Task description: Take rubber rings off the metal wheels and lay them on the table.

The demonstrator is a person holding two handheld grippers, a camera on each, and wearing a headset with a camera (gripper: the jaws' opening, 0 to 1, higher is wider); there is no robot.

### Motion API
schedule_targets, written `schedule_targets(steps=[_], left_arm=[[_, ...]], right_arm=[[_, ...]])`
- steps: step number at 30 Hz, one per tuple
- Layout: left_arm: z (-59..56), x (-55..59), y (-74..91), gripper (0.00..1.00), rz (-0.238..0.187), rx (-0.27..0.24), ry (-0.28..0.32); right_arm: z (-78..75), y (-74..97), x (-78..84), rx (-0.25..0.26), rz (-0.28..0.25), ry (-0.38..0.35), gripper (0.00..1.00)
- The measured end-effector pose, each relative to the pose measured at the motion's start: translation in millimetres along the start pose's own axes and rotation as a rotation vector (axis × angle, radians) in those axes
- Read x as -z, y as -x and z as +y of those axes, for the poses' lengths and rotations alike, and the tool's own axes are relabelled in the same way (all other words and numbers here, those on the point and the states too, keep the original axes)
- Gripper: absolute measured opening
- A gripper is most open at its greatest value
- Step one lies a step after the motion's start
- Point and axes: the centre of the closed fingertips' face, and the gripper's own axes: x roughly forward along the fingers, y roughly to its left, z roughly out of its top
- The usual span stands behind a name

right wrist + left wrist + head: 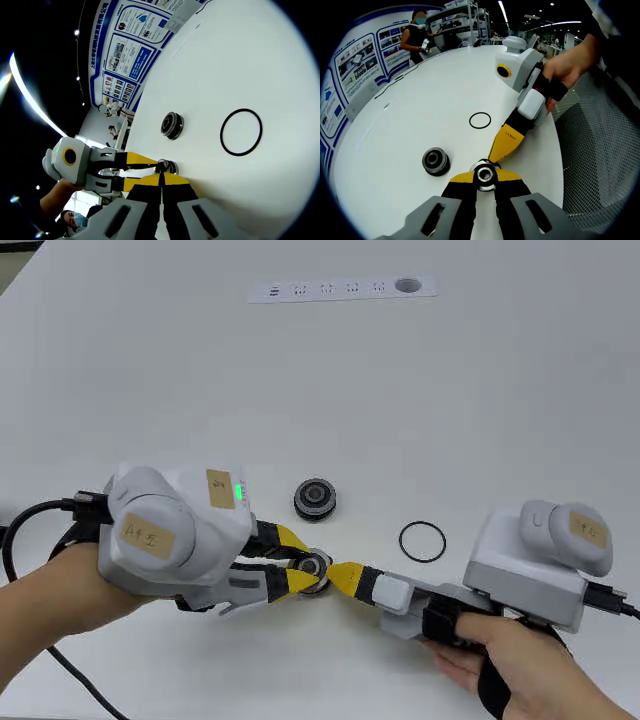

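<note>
My right gripper (pixel 161 180), jaws together, touched the wheel (pixel 168 166) clamped in my left gripper (pixel 156 170), with a second wheel (pixel 172 125) and a loose rubber ring (pixel 241 132) lying beyond.

A long white power strip (pixel 342 287) is lying flat at the far side of the table (pixel 520 390). In the left gripper view, a person (pixel 415 35) is standing far behind the table, next to blue and white posters (pixel 357 65) that are hanging on the wall. Some shelves (pixel 457 20) are standing near by, and long lights (pixel 503 11) are shining above.
</note>
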Motion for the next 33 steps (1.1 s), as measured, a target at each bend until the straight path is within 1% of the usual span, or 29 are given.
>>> schedule_targets(steps=[6, 22, 25, 26, 28, 30, 33], left_arm=[[0.2, 0.1, 0.1, 0.13, 0.000, 0.000, 0.001], [0.5, -0.1, 0.5, 0.13, 0.001, -0.001, 0.002], [0.4, -0.2, 0.5, 0.13, 0.000, -0.001, 0.002], [0.4, -0.1, 0.5, 0.13, 0.000, -0.001, 0.002], [0.3, -0.2, 0.5, 0.13, 0.000, -0.002, 0.002], [0.3, -0.1, 0.5, 0.13, 0.001, -0.002, 0.000], [0.2, -0.1, 0.5, 0.13, 0.000, -0.004, 0.002]], right_arm=[[2.0, -0.9, -0.3, -0.002, 0.005, 0.029, 0.01], [8.4, -2.5, -0.3, 0.001, 0.015, 0.141, 0.01], [10.3, -2.8, -0.6, -0.004, 0.018, 0.157, 0.01], [15.0, -3.5, 0.7, -0.027, 0.023, 0.159, 0.01], [12.8, -4.7, 0.8, 0.009, 0.022, 0.166, 0.01], [14.3, -5.3, 0.9, 0.002, 0.036, 0.188, 0.01], [13.4, -3.6, 1.0, -0.001, 0.033, 0.177, 0.01]])
